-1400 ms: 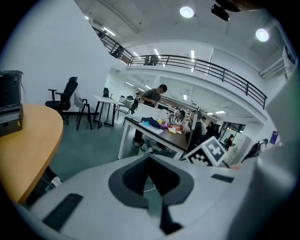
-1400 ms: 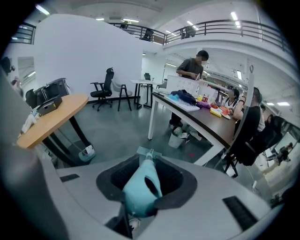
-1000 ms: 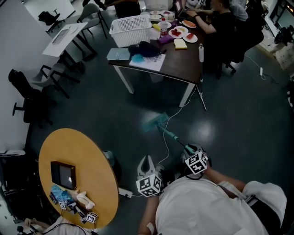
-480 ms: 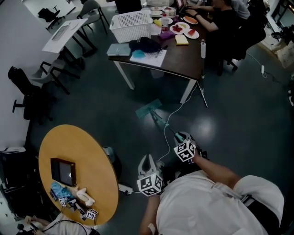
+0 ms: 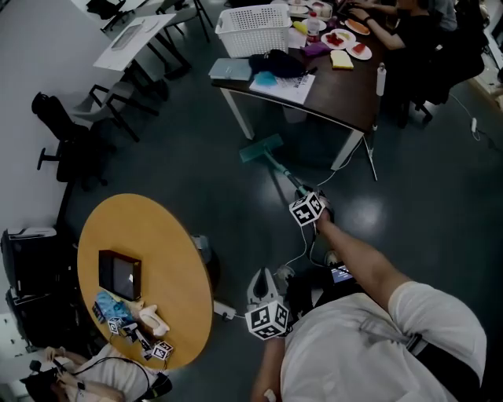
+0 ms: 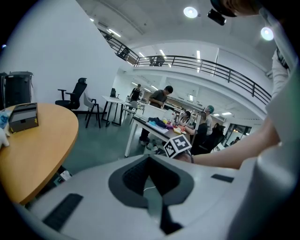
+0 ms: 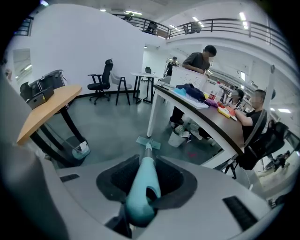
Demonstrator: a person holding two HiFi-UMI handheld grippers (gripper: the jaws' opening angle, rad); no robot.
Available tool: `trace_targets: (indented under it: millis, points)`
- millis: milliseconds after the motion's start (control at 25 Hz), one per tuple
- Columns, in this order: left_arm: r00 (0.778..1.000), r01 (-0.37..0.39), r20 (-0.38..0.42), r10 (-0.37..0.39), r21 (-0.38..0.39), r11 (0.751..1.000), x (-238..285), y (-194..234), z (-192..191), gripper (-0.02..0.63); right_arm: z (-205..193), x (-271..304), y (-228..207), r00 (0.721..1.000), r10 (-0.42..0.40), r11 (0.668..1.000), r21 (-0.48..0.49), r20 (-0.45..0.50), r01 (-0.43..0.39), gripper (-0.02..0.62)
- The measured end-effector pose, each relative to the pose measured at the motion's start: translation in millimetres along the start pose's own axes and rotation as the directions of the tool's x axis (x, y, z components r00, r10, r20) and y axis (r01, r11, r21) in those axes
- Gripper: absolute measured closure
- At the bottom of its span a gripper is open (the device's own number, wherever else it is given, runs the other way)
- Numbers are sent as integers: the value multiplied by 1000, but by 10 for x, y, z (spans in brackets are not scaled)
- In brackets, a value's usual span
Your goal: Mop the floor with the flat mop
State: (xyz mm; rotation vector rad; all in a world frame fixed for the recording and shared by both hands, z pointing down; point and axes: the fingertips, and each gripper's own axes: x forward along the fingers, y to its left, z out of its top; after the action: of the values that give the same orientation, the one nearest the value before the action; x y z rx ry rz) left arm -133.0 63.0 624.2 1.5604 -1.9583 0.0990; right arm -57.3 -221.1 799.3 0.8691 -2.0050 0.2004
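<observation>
Pushed forward, flat mop sits gripped by right tongs (left tongs clenched, empty).

The head view is dim and murky. The dark floor carries a pale patch of glare near the table and darkens beneath it. Both gripper views are brighter, lit from above by ceiling lamps that bloom white. Their edges bend strongly and fall to black corners. Close to the lens the mop is soft.
</observation>
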Motion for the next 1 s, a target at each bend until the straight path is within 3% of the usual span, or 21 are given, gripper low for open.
trace_targets:
  millis: [200, 480, 1000]
  points:
    - [1000, 10, 3, -10, -5, 1000, -45, 16, -37, 601, -420, -510, 43, 999, 29, 1000, 0, -13, -29, 482]
    - [995, 72, 61, -74, 30, 997, 6, -172, 167, 601, -862, -1901, 214, 994, 104, 993, -65, 24, -102, 482]
    - [985, 135, 94, -143, 86, 987, 89, -439, 297, 601, -788, -1979, 303, 990, 122, 991, -70, 77, -117, 482]
